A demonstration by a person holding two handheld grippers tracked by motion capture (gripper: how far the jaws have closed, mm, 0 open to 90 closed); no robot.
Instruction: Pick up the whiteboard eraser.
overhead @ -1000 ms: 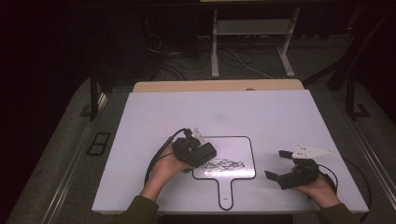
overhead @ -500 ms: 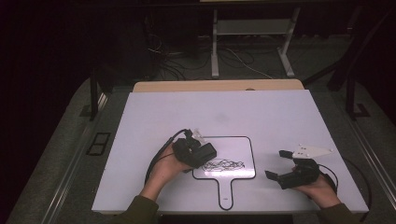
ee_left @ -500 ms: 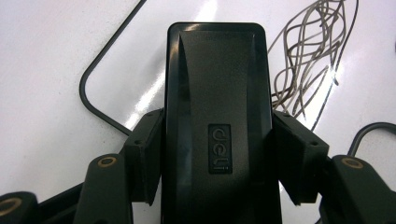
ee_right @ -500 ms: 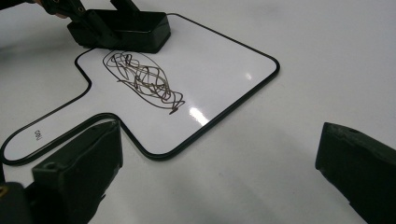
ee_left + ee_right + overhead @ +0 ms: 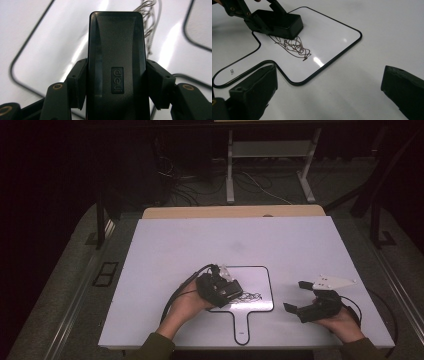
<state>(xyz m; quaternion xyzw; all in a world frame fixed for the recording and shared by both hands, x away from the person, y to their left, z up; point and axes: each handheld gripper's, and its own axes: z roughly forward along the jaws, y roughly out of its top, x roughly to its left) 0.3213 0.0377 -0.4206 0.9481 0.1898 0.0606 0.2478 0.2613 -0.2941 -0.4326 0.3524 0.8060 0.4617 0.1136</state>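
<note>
Left gripper [image 5: 223, 291] has its fingers clamped on a black eraser block [image 5: 116, 62], pressed flat on the small paddle-shaped whiteboard [image 5: 260, 275] at about 6 o'clock on the worktop [image 5: 200, 240]. Scribble [image 5: 294, 47] mostly intact, running from the eraser's edge toward 3 o'clock. Wiping barely begun, most of the ink left. Right gripper [image 5: 300, 296] rests off the board at 4 o'clock, fingers apart, holding nothing.
</note>
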